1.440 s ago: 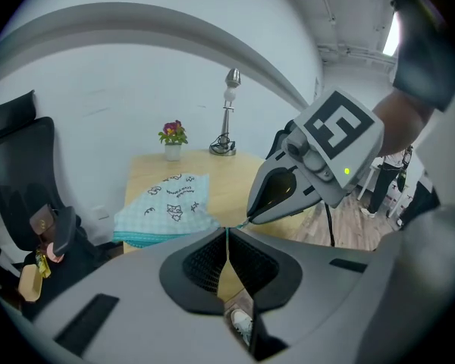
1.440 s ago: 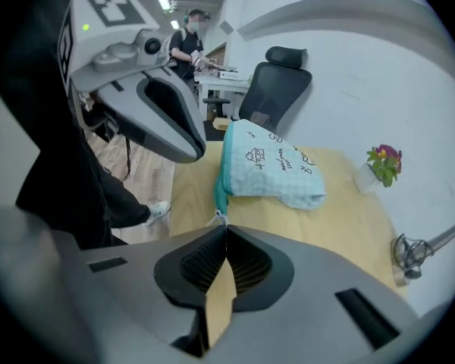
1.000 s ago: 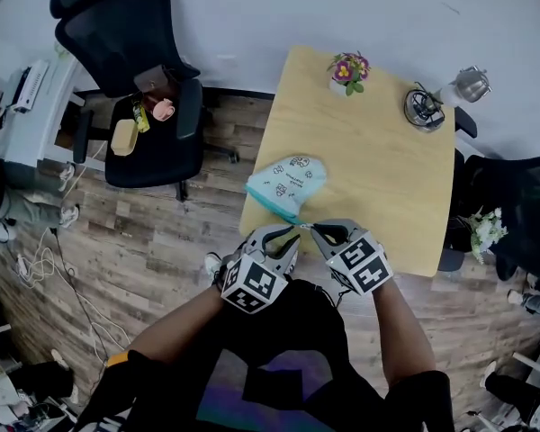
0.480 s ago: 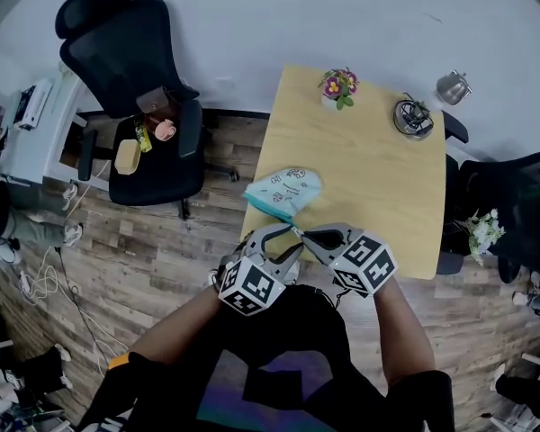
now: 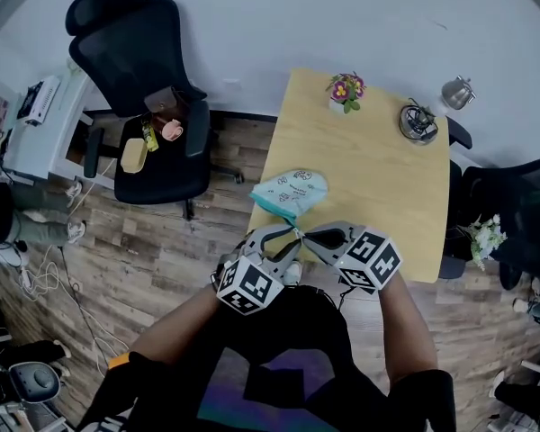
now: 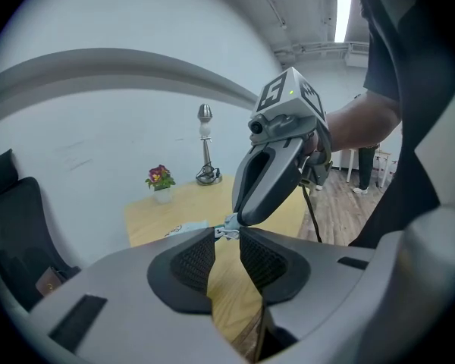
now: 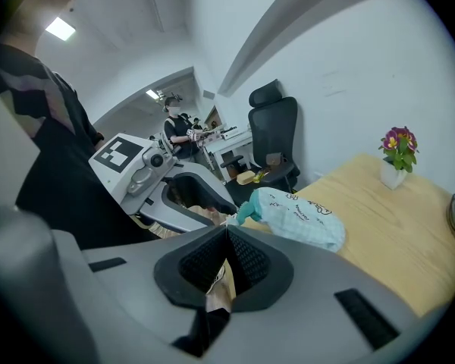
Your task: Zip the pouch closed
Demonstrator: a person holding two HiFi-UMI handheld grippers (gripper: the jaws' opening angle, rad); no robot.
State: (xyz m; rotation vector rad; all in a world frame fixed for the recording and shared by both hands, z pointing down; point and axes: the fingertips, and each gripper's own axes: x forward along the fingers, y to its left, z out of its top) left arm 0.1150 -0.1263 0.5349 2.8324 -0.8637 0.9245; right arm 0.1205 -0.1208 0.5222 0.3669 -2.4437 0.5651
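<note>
Your left gripper and right gripper meet tip to tip in the head view, at six o'clock of the pouch. The pouch lies at the near left edge of the table, its teal corner drawn towards you. Compared with a second ago, both grippers keep that meeting point and the pouch has hardly shifted. Count here: one pouch, two grippers, one table, one flower pot at the pouch's one o'clock, and two black chairs.

In the left gripper view, your jaws have just been closing and now stand narrowly apart, with table wood showing through the gap. The single zip pull sits at their tips, at twelve o'clock, but the pads press on nothing. I judge you are retaking a hold to brace the pouch's end, so no zipping can proceed yet.

In the right gripper view, your jaws are pinched together on that pull at the teal corner. The pouch trails off to two o'clock onto the table. You cannot tell from here how much of the zip is closed.
</note>
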